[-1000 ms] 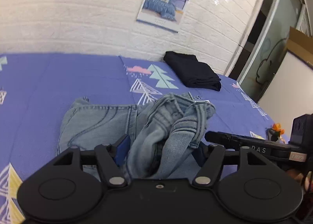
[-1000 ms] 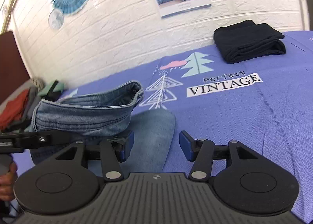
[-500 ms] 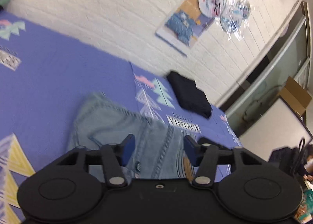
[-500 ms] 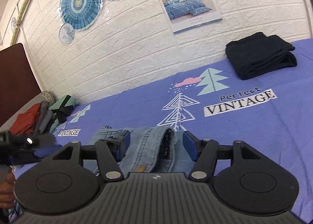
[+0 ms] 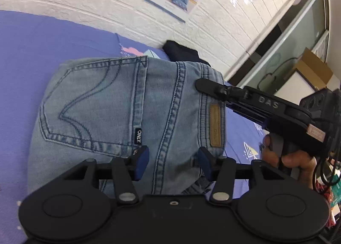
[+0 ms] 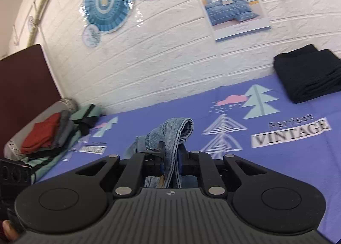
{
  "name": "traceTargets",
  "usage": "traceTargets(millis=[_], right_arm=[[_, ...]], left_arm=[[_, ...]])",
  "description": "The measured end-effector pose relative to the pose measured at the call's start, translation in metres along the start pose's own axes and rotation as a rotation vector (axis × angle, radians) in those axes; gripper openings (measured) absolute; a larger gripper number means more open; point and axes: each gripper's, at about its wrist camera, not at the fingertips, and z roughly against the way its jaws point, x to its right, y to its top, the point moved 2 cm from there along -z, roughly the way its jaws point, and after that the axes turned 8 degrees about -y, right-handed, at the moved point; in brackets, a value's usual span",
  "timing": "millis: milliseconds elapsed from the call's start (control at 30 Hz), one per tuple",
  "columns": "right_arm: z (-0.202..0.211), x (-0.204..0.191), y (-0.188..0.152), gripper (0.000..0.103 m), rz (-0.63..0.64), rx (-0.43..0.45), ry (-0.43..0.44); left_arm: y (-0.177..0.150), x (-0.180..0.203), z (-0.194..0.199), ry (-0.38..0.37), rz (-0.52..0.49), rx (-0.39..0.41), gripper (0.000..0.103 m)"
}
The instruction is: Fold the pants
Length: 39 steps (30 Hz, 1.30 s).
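Right gripper [image 6: 170, 164] clamped on jeans [image 5: 119, 103] waistband (apparently); left gripper [image 5: 173, 161] agape.

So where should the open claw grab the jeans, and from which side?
Probably the waistband edge of the jeans, near the brown patch. That band is thick and stitched, so it won't slip. The left claw is open just above the denim there, so come straight down. The right claw already pinches the band farther along.

"ONLY" tab on jeans [image 5: 119, 103]; "DAS" on right tongs [image 5: 213, 87]; "Perfect VINTAGE" on bedsheet [image 6: 298, 158].
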Motion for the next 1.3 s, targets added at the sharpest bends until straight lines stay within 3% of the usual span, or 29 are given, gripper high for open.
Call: traceTargets(millis=[133, 233, 267, 300, 367, 400, 433, 600, 667, 700, 733, 800, 900, 1000, 1100, 1200, 1300], right_arm=[[-0.035, 0.035, -0.031, 0.029, -0.014, -0.127, -0.132], [-0.027, 0.036, -0.032, 0.047, -0.03, -0.099, -0.126], [-0.021, 0.034, -0.028, 0.055, -0.035, -0.078, -0.121], [-0.012, 0.032, -0.023, 0.056, -0.033, -0.04, -0.121], [0.003, 0.026, -0.014, 0.058, -0.017, 0.02, -0.115], [0.009, 0.023, -0.011, 0.059, -0.016, 0.044, -0.1], [0.011, 0.018, -0.007, 0.059, -0.01, 0.069, -0.079], [-0.013, -0.008, -0.009, 0.059, 0.045, 0.062, -0.022], [-0.029, -0.008, -0.018, 0.063, 0.035, 0.032, -0.018], [-0.038, -0.006, -0.026, 0.078, 0.039, 0.009, -0.045], [-0.046, -0.002, -0.034, 0.081, 0.046, -0.02, -0.067], [-0.061, 0.006, -0.052, 0.073, 0.059, -0.049, -0.082], [-0.056, 0.002, -0.048, 0.075, 0.076, -0.037, -0.075], [-0.041, 0.002, -0.041, 0.078, 0.062, -0.037, -0.062], [-0.015, 0.002, -0.042, 0.094, 0.064, -0.03, -0.058], [0.004, 0.009, -0.048, 0.099, 0.059, -0.053, -0.069], [0.014, 0.024, -0.057, 0.103, -0.016, -0.095, -0.089]], left_arm=[[-0.012, -0.008, -0.025, 0.024, -0.036, -0.048, 0.005], [-0.005, -0.006, -0.017, 0.024, -0.023, -0.056, 0.003], [0.0, -0.006, -0.009, 0.025, -0.014, -0.036, 0.003], [0.006, -0.007, 0.002, 0.031, -0.01, 0.007, 0.005], [0.02, -0.013, 0.026, 0.062, -0.005, 0.104, 0.016], [0.027, -0.018, 0.036, 0.084, 0.001, 0.149, 0.027], [0.034, -0.024, 0.042, 0.111, 0.008, 0.183, 0.03], [0.06, -0.054, 0.03, 0.195, 0.018, 0.259, 0.031], [0.063, -0.068, 0.016, 0.213, 0.011, 0.242, 0.031], [0.061, -0.075, 0.006, 0.223, 0.011, 0.214, 0.033], [0.059, -0.084, -0.006, 0.233, 0.011, 0.179, 0.033], [0.05, -0.093, -0.014, 0.223, -0.002, 0.193, 0.033], [0.049, -0.086, -0.011, 0.237, -0.053, 0.18, 0.035], [0.052, -0.085, 0.001, 0.224, 0.006, 0.181, 0.036], [0.048, -0.079, 0.029, 0.213, 0.06, 0.204, 0.047], [0.039, -0.073, 0.056, 0.253, 0.05, 0.221, 0.073], [0.029, -0.079, 0.073, 0.255, 0.095, 0.2, 0.074]])
